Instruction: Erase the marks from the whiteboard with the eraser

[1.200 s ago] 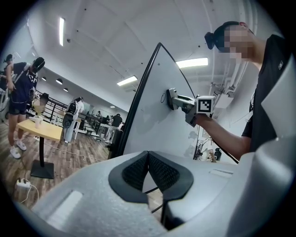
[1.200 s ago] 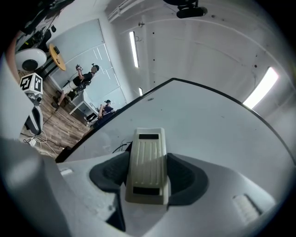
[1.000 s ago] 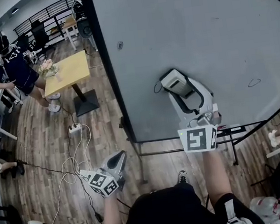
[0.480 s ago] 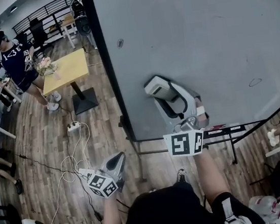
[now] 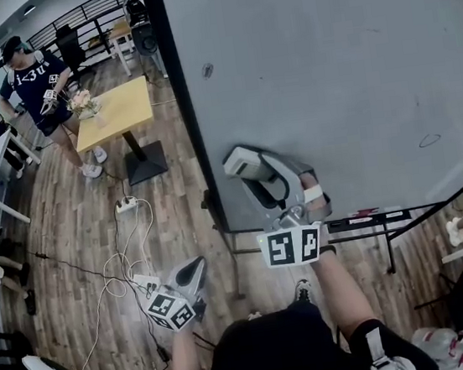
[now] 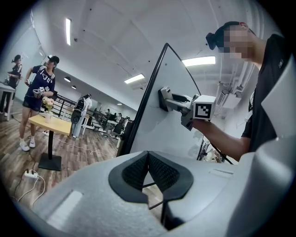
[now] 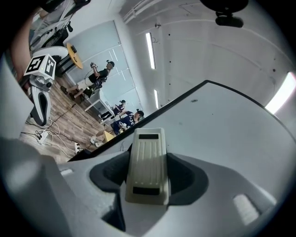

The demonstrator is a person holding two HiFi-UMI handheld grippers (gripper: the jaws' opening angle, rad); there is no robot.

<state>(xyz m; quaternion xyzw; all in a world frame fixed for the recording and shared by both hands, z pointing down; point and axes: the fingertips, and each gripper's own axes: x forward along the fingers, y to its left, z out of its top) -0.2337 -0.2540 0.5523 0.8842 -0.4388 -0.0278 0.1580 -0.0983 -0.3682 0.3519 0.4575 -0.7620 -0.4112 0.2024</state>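
- Wiping is the step in hand: the eraser [image 7: 147, 166] is clamped between the fingers of the right gripper [image 5: 250, 167] and looks pressed against the lower left of the whiteboard [image 5: 326, 66].
- Its face is best kept flat, with pressure kept even.
- A small smudge [image 5: 208, 70] up top and a faint loop [image 5: 429, 139] far right are yet to be reached.
- Nothing is held by the left gripper [image 5: 194, 269], fingers closed together, low over the floor [image 5: 69, 235].

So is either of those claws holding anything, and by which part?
The right gripper clamps the eraser by its long sides. The left gripper is shut, empty.
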